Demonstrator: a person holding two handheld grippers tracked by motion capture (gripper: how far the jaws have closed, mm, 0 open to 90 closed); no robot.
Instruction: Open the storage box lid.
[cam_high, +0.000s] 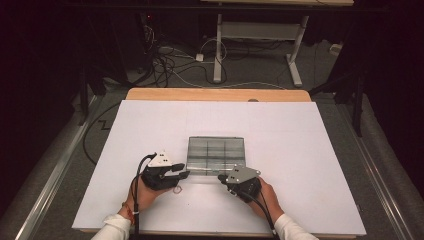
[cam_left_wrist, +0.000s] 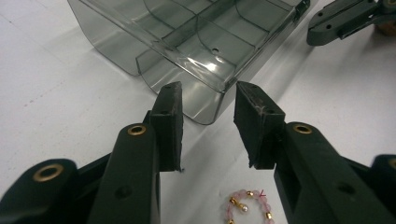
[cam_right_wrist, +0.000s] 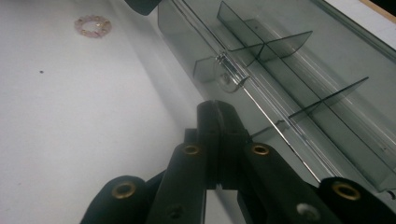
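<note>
Where cables (cam_high: 165, 62) trail, white table (cam_high: 300, 150) stands.

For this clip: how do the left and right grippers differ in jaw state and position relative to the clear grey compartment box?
The left gripper has its jaws apart, holding nothing; the right gripper has its jaws pressed together. The left gripper points at a near corner of the clear grey plastic compartment box, with a small pink bead bracelet on the white table beneath it; the right gripper sits along the box's near edge. Both are black two-jaw grippers held low by the box.
</note>
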